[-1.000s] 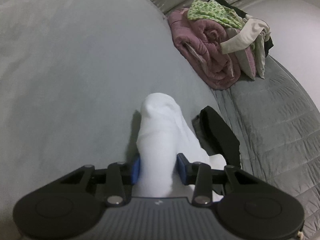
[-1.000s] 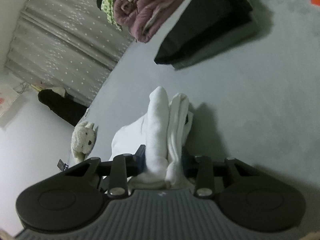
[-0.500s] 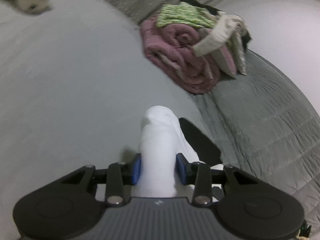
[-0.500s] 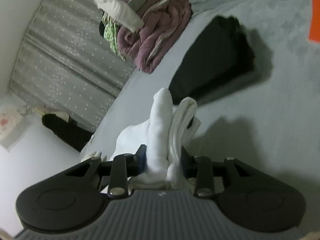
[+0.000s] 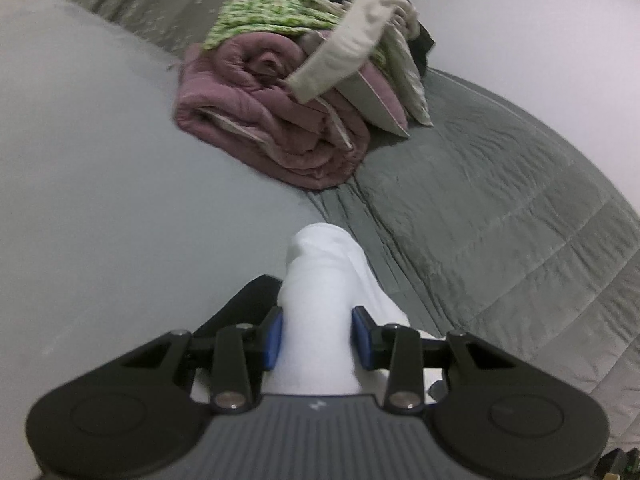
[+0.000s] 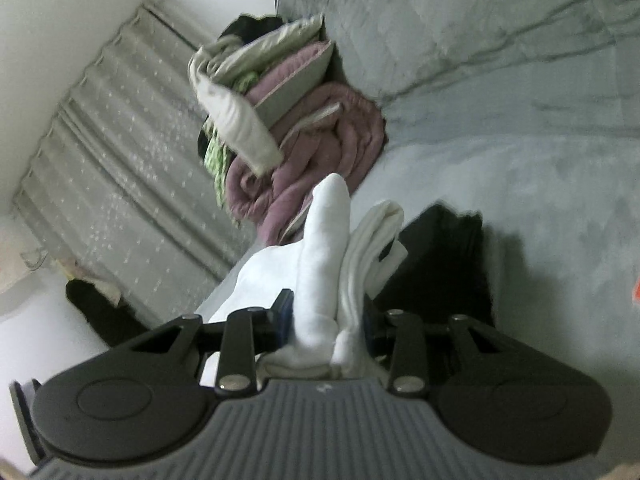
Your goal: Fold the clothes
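Left gripper [image 5: 317, 338], black w/ blue pads, has its jaws closed onto a bunched white soft cloth garment [image 5: 316, 292]; the cloth fills the gap between the pads and sticks out fwd as a rounded fold, raised above the bed. Right gripper [image 6: 326, 322] likewise clamps white cloth [image 6: 324, 264]: two upright folds side by side betw. its jaws, more white fabric spilling out to the left of them. Both sets of jaws sit at a narrow-to-medium gap, pressed on the fabric. Can't tell for sure if both hold the same garment. Under/behind the white cloth lies a flat black garment [image 6: 440, 256] on the pale grey-blue bed sheet [image 5: 100, 200]; in the left view only a bit of it shows [image 5: 248, 300], just left of the left jaws. Further back on the bed, well apart from the grippers, a pile: rolled mauve-pink quilted blanket [image 5: 272, 120] at the bottom, green-and-white patterned fabric [image 5: 272, 14] on top, cream cloth strip [image 5: 344, 56] draped across, some black fabric behind. Pile sits where the sheet meets a grey quilted bedspread [image 5: 500, 208]. Right view: grey curtain w/ small white dots [image 6: 120, 160] at left, white wall above it, another dark item low down by the curtain, too blurred to ID. Right view is rolled, so the bed looks tilted.
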`<state>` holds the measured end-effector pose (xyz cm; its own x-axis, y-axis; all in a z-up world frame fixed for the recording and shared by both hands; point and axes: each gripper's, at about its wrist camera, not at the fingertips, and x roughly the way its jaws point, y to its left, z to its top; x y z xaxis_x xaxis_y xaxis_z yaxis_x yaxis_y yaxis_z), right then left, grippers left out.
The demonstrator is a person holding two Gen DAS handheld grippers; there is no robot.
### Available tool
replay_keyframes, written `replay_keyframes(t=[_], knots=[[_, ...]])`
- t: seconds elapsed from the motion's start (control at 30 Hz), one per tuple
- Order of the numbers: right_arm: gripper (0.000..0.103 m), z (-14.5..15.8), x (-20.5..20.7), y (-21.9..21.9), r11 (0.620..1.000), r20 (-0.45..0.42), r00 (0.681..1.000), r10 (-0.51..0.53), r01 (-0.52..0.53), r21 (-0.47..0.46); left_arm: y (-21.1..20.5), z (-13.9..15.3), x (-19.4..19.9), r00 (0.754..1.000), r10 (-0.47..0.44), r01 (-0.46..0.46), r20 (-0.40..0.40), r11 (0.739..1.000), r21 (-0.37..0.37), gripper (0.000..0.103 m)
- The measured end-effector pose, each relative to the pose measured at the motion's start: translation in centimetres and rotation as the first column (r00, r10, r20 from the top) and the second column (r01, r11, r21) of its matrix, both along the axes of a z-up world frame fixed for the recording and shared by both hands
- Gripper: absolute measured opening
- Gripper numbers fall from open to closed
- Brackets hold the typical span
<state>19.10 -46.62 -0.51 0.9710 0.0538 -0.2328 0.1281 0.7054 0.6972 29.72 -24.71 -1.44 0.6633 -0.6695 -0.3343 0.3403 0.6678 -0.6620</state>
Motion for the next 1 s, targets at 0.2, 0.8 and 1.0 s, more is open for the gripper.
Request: replay_keyframes(t=[0.2, 0.8, 1.0], knots=[[0.037, -2.8, 1.6, -1.5, 0.996, 0.052, 0.997, -0.058, 0.061, -0.064, -3.2, -1.8, 4.5, 0.999, -0.033, 0.032, 0.039, 0.999, 0.036, 0.037], [0.040, -2.0, 0.2, 0.0, 0.853, 0.217, 0.968, -0.123, 0.215, -0.475, -0.7, -5.9, 3.2, 0.961, 0.073, -0.054, 0.268, 0.996, -0.076, 0.037], [0.015, -3.0, 1.9, 2.3, 0.756, 0.186, 0.981, -0.051, 0.159, -0.635, -1.0, -5.9, 3.6, 0.953, 0.002, 0.011, 0.303, 0.999, -0.044, 0.024]])
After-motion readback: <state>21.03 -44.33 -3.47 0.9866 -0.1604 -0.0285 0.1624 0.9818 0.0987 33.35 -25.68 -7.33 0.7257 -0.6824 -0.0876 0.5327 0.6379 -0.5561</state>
